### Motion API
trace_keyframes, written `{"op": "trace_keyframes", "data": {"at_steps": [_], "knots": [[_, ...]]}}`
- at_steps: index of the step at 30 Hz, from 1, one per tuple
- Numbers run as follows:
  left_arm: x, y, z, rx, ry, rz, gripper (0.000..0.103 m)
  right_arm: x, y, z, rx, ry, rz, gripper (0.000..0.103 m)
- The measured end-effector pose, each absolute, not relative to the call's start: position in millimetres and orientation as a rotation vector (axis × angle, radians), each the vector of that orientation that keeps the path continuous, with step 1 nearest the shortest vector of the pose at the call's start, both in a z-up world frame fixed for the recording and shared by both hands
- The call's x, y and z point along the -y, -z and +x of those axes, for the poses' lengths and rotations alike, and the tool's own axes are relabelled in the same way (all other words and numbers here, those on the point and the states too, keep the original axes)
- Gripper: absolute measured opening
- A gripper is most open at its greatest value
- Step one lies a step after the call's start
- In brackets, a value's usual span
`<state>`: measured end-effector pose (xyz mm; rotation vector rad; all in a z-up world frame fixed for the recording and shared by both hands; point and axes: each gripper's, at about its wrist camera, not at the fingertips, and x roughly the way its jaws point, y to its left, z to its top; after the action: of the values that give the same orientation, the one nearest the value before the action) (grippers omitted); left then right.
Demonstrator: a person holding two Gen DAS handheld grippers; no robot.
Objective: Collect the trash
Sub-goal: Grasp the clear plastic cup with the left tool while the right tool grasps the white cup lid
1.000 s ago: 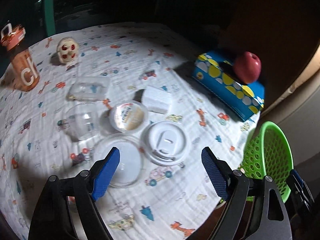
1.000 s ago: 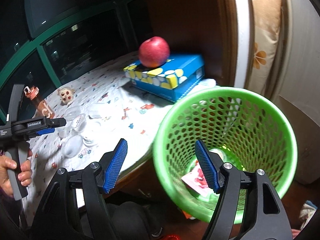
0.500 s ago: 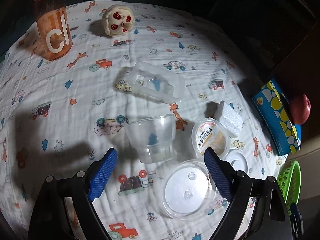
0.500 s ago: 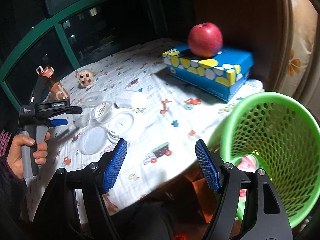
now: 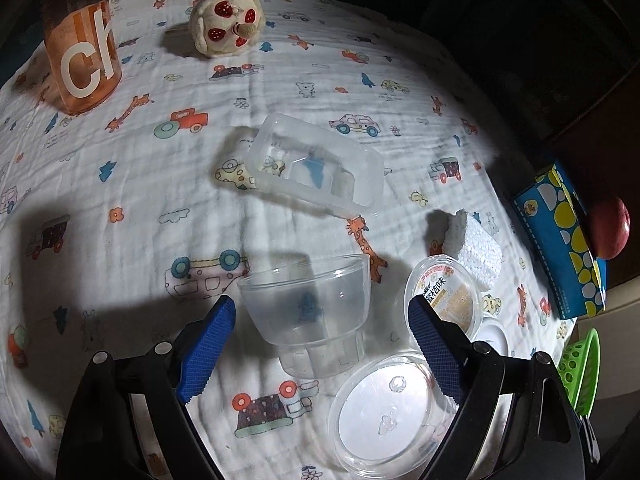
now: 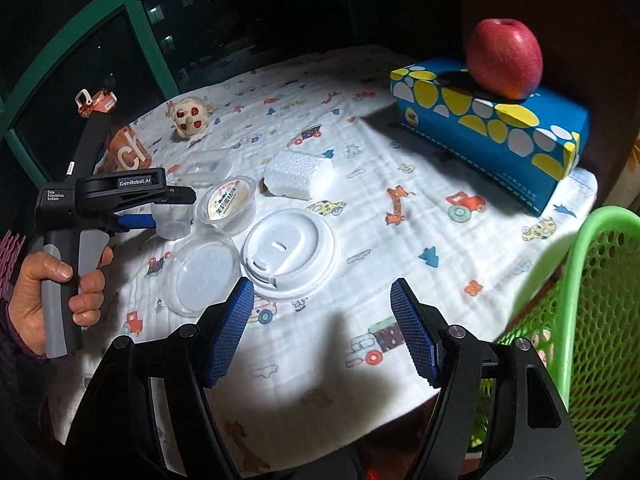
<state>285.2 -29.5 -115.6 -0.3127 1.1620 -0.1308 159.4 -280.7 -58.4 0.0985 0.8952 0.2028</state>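
My left gripper [image 5: 320,340] is open with a clear plastic cup [image 5: 308,312] lying between its blue pads, not gripped. Near it lie a clear rectangular tray [image 5: 316,170], a labelled round tub [image 5: 444,300], a clear round lid [image 5: 384,406] and a white foam block [image 5: 476,250]. In the right wrist view a white cup lid [image 6: 290,254] lies just ahead of my right gripper [image 6: 324,328], which is open and empty over the table's front edge. The green mesh trash basket [image 6: 592,320] stands at the right, below the table edge.
An orange bottle [image 5: 82,60] and a cream strawberry toy [image 5: 228,26] stand at the back. A blue tissue box [image 6: 492,128] with a red apple [image 6: 504,58] on it sits at the right. A patterned cloth [image 6: 400,240] covers the round table.
My left gripper moved forward and left over the table until the clear cup sat between its pads. My right gripper swung left from above the basket toward the table.
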Motion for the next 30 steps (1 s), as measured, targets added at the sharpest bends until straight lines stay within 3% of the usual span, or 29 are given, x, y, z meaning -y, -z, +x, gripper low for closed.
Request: {"op": "trace_keyframes", "data": {"at_steps": [13, 21, 30], "knots": [[20.1, 127.4, 289.6, -1.174, 0.166, -0.330, 0.059, 253.4, 89.4, 199.2, -0.966, -0.245, 0.051, 0.071], [18.1, 125.0, 288.1, -1.169, 0.184, -0.324, 0.059, 236.5, 100.6, 215.0, -0.988, -0.266, -0.004, 0.071], [15.4, 116.4, 282.6, -1.156, 0.203, -0.319, 0.059, 218.2, 108.0, 226.2, -0.975, -0.241, -0.125, 0.079]]}}
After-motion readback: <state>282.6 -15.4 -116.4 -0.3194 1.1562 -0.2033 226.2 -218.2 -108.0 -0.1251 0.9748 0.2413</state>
